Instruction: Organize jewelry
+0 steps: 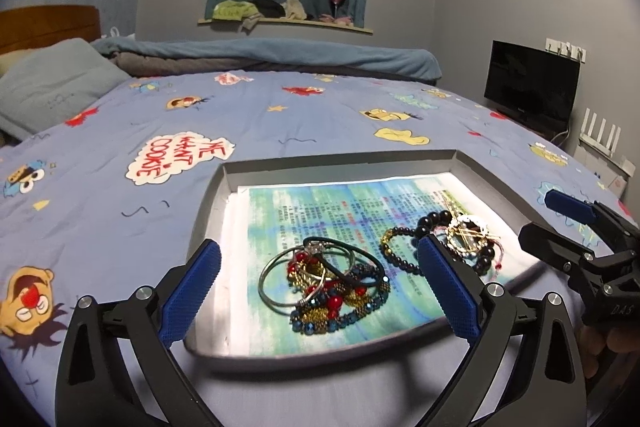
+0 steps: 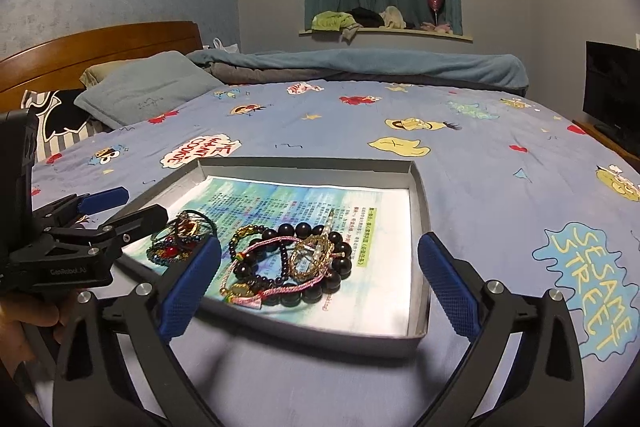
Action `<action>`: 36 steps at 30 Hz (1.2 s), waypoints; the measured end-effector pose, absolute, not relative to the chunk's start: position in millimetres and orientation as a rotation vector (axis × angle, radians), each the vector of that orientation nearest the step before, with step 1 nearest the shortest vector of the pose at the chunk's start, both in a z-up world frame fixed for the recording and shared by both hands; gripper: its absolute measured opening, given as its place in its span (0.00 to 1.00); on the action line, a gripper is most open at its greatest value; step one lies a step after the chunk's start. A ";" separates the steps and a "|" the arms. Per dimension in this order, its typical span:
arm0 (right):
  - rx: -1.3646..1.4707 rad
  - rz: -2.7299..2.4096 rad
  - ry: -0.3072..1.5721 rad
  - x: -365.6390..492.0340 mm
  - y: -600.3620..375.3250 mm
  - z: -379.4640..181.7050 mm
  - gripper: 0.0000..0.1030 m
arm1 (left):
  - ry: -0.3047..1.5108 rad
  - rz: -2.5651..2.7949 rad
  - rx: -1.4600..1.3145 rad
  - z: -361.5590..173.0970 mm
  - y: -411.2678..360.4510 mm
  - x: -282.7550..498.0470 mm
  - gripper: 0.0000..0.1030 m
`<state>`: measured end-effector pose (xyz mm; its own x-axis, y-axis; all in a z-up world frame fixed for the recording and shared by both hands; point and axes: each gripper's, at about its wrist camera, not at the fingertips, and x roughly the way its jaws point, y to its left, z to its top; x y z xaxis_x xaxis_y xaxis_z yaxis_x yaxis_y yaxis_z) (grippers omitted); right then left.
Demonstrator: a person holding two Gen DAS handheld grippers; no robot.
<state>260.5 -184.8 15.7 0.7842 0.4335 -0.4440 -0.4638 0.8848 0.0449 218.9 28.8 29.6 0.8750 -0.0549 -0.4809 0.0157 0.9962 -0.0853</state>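
A shallow grey tray [image 1: 218, 195] lined with a printed sheet lies on the bed; it also shows in the right wrist view [image 2: 420, 203]. One pile of silver bangles and red and blue bead bracelets [image 1: 328, 283] lies in it, also seen in the right wrist view [image 2: 180, 239]. A second pile of dark bead bracelets, pink cord and a gold piece [image 2: 292, 263] lies beside it, also seen in the left wrist view [image 1: 452, 239]. My left gripper [image 1: 320, 267] is open above the first pile. My right gripper [image 2: 320, 267] is open above the second pile. Both are empty.
The tray sits on a blue cartoon-print bedspread [image 1: 280, 119]. Pillows [image 2: 148, 91] and a wooden headboard [image 2: 100, 47] are at the far left, a folded blue blanket [image 1: 280, 55] along the far edge. A black monitor [image 1: 532, 87] stands at the right.
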 end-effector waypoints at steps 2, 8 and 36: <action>-0.071 0.485 0.451 255.0 -186.2 15.8 0.94 | 0.498 -0.041 -0.068 30.0 26.4 212.3 0.95; -0.067 0.499 0.409 233.8 -191.4 16.8 0.94 | 0.488 -0.047 -0.070 30.0 24.9 194.5 0.95; -0.030 0.522 0.342 180.3 -210.5 12.9 0.95 | 0.328 -0.007 -0.045 36.6 15.1 132.0 0.95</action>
<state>180.3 -210.5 12.9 0.8116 0.4838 -0.3276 -0.4937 0.8677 0.0583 132.0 15.1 36.6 0.9466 -0.0147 -0.3222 0.0000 0.9990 -0.0458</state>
